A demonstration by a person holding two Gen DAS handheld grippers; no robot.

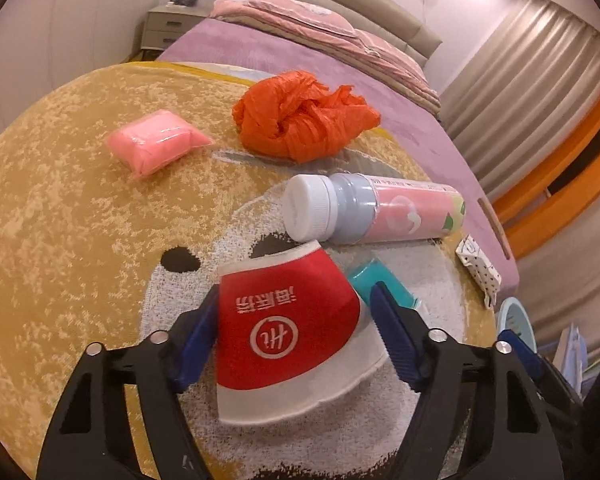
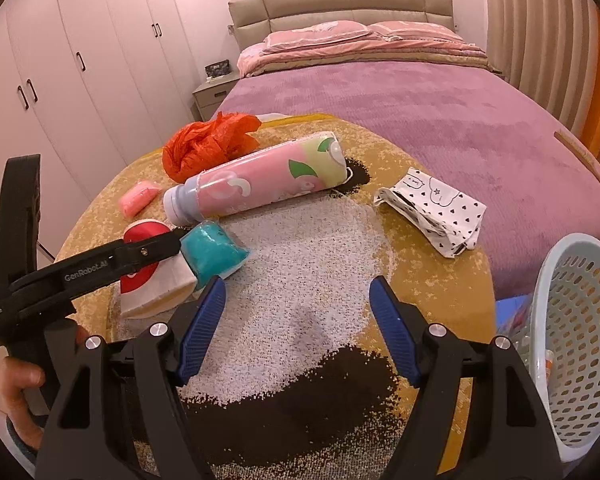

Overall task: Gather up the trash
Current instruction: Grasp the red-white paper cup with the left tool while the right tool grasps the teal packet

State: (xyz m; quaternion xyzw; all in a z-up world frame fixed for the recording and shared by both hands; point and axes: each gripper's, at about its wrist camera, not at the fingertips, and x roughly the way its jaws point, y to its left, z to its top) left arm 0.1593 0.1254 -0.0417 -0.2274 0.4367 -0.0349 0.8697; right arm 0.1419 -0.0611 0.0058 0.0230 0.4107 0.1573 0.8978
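Left wrist view: left tongs [image 1: 294,322] astride the flattened red cup [image 1: 288,332], left pad touching its edge, right pad just clear; not yet clamped. Cup's long axis along the tongs' line, base toward the far side, crushed rim toward the camera. Teal packet [image 1: 380,284] just past the right pad, partly hidden by cup and pad. Bottle [image 1: 368,210] beyond, lying crosswise; orange bag [image 1: 304,116] and pink packet [image 1: 156,140] farther off.

Right wrist view: right tongs [image 2: 298,306] wide apart, nothing between them, over bare rug [image 2: 300,248]. Cup left of them, mostly hidden by the left tongs, so left hand [image 2: 16,384] clearly nearer. Spotted wrapper [image 2: 432,210] ahead to the right. Basket [image 2: 572,340] at far right, cut off by the frame edge; contents unclear.
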